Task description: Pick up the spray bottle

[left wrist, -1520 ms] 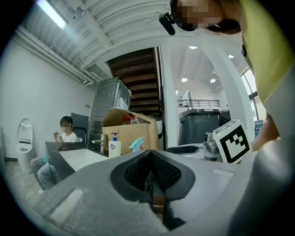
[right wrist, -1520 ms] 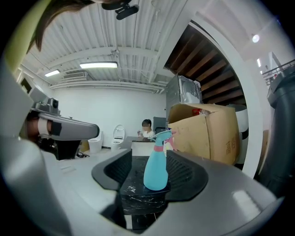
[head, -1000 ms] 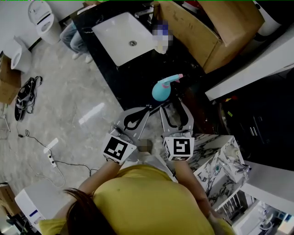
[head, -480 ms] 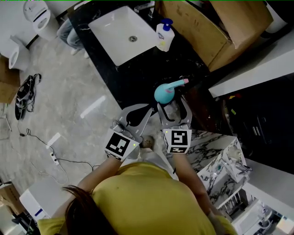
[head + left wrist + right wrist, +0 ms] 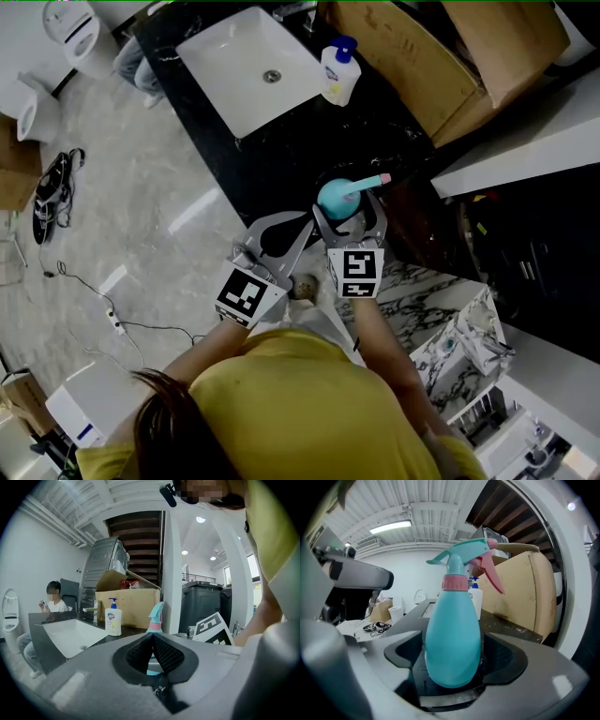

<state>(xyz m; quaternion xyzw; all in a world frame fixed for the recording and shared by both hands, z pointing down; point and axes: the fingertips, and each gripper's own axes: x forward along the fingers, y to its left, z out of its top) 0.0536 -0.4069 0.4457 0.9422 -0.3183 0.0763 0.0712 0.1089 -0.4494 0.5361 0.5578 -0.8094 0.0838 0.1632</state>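
Looking down in the head view: finding the spray bottle (image 5: 339, 197) standing upright on the black desk (image 5: 281, 159), with the right tongs (image 5: 349, 210) bracketing it and the left tongs (image 5: 306, 223) just beside. Looking along the left tongs (image 5: 151, 638): seeing them pressing together on nothing, glimpsing the bottle beyond. Looking along the right tongs (image 5: 457, 657): seeing them spread wide, having just been opening, flanking without squeezing a rounded teal body topped by pink collar, pink trigger, teal nozzle.
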